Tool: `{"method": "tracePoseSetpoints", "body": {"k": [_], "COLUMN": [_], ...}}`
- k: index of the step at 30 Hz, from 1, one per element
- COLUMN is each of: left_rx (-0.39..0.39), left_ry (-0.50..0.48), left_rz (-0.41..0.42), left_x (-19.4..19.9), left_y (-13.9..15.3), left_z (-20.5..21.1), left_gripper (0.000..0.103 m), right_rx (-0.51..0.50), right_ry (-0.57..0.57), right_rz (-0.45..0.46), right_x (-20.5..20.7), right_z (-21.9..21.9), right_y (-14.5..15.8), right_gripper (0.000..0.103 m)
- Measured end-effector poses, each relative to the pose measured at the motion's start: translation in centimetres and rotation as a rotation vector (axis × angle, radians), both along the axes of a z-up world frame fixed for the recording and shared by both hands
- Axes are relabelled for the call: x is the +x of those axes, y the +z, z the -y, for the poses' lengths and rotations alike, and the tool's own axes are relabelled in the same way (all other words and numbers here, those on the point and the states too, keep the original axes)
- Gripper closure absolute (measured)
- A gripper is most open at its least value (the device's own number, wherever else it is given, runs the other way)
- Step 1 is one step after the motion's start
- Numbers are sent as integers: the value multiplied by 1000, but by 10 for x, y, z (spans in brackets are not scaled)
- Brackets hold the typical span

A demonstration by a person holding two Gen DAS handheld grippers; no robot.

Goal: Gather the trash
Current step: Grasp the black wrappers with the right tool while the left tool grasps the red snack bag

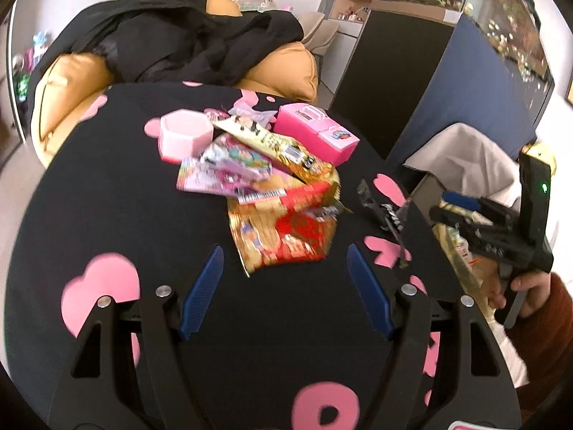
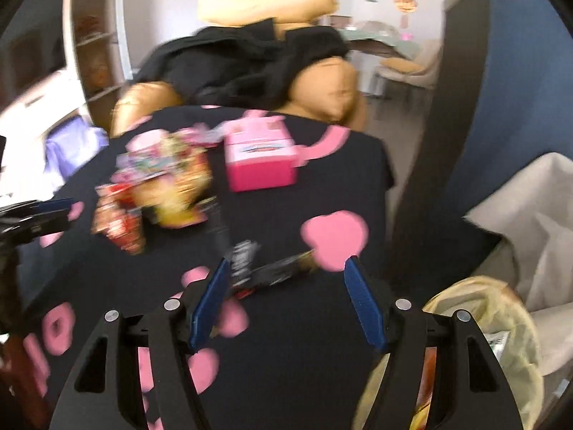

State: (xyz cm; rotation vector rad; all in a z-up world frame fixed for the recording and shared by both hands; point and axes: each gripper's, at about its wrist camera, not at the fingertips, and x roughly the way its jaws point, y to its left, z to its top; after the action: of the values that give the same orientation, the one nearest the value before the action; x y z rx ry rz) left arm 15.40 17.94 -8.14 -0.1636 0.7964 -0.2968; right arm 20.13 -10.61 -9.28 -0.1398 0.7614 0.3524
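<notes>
A pile of snack wrappers lies on the black table with pink shapes (image 1: 107,186). A red and gold wrapper (image 1: 286,236) is nearest my open, empty left gripper (image 1: 284,251), just beyond its fingertips. Pink and colourful wrappers (image 1: 229,168) lie behind it. A black wrapper (image 1: 385,211) lies near the right table edge; in the right wrist view it (image 2: 258,268) lies between the fingertips of my open right gripper (image 2: 286,263). The right gripper also shows in the left wrist view (image 1: 451,204). A yellowish trash bag (image 2: 501,340) hangs at the table's right side.
A pink box (image 1: 315,132) and a pink hexagonal container (image 1: 184,132) stand behind the pile. An orange sofa with black clothing (image 1: 179,43) is beyond the table. A white-lined bin (image 2: 530,222) and a blue partition (image 1: 465,100) are to the right.
</notes>
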Motion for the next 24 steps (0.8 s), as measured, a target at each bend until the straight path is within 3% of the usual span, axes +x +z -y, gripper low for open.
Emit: {"method": "tracePoseSetpoints", "body": {"k": [5, 9, 18, 24], "left_rx": [-28, -56, -71, -91], "left_ry": [49, 71, 76, 96], "left_rz": [-30, -11, -27, -38], "left_x": [35, 50, 36, 25], "left_y": [-8, -3, -8, -12], "left_z": [-6, -12, -29, -42], "left_gripper": [35, 35, 35, 35], "right_rx": [-60, 76, 184, 17], "right_ry": [-81, 4, -15, 35], "right_rz": [-7, -93, -232, -132], "right_x": [12, 2, 14, 27], "right_z": [6, 10, -14, -55], "right_y": [-1, -7, -41, -40], "right_gripper": [40, 40, 40, 42]}}
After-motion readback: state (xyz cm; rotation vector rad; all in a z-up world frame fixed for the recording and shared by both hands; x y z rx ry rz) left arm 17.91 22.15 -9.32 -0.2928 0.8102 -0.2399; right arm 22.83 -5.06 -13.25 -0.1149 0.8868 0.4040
